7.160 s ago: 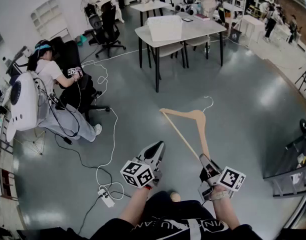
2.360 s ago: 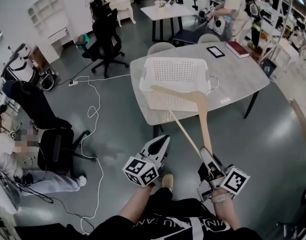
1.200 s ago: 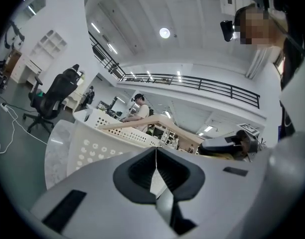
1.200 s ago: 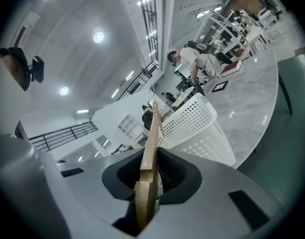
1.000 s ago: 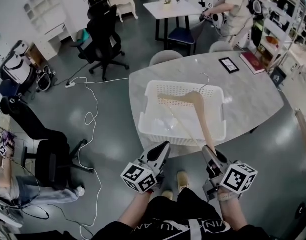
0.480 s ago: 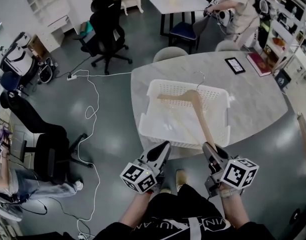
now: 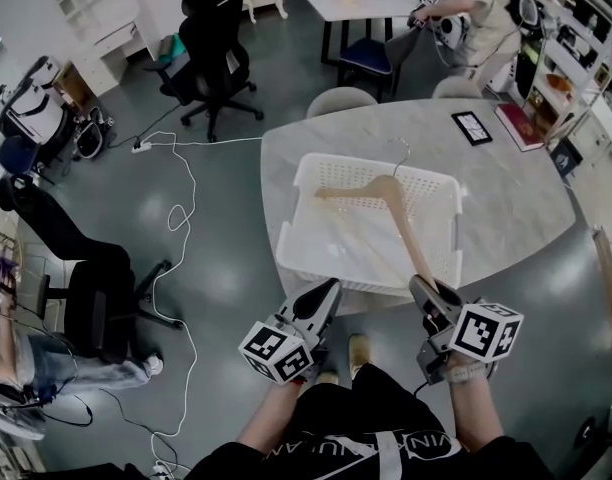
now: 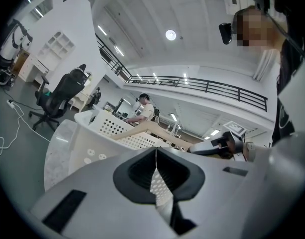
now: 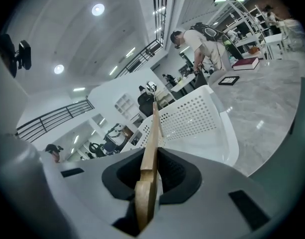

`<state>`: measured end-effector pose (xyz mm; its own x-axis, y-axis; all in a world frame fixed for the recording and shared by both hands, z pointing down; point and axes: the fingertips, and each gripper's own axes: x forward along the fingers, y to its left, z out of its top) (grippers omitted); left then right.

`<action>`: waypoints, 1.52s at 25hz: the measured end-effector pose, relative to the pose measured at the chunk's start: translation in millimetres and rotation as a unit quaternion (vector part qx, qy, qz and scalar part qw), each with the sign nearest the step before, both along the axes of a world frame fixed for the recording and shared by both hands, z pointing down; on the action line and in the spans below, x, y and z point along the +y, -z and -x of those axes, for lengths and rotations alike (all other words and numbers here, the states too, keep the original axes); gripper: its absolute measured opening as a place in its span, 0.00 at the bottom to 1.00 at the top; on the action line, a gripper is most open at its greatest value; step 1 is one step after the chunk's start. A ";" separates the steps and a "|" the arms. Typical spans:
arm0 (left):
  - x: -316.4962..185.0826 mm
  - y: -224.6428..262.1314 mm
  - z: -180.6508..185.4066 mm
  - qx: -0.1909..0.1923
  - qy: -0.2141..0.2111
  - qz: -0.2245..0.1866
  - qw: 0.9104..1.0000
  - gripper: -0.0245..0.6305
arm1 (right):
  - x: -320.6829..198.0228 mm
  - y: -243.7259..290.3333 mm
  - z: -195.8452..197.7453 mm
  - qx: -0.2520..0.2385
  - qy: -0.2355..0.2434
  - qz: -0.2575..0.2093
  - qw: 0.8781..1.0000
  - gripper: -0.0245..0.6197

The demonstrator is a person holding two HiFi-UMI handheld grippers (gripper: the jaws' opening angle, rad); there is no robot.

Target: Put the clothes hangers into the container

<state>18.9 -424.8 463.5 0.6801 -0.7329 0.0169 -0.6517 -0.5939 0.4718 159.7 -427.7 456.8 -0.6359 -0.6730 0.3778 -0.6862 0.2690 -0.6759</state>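
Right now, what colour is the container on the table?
White container, with perforated walls; the head view shows it best.

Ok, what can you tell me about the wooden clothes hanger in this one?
The wooden clothes hanger is pale, light-brown wood, with two sloping arms and a thin metal hook at the top. The right hand-held gripper is shut on the tip of one arm. It reaches out over the white perforated basket on the table; whether it touches the basket cannot be told.
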 end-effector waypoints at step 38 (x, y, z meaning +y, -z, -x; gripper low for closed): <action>-2.5 2.8 -0.1 0.016 -0.004 -0.002 1.000 0.05 | -15.3 3.1 21.9 0.068 0.042 -0.015 0.997 0.14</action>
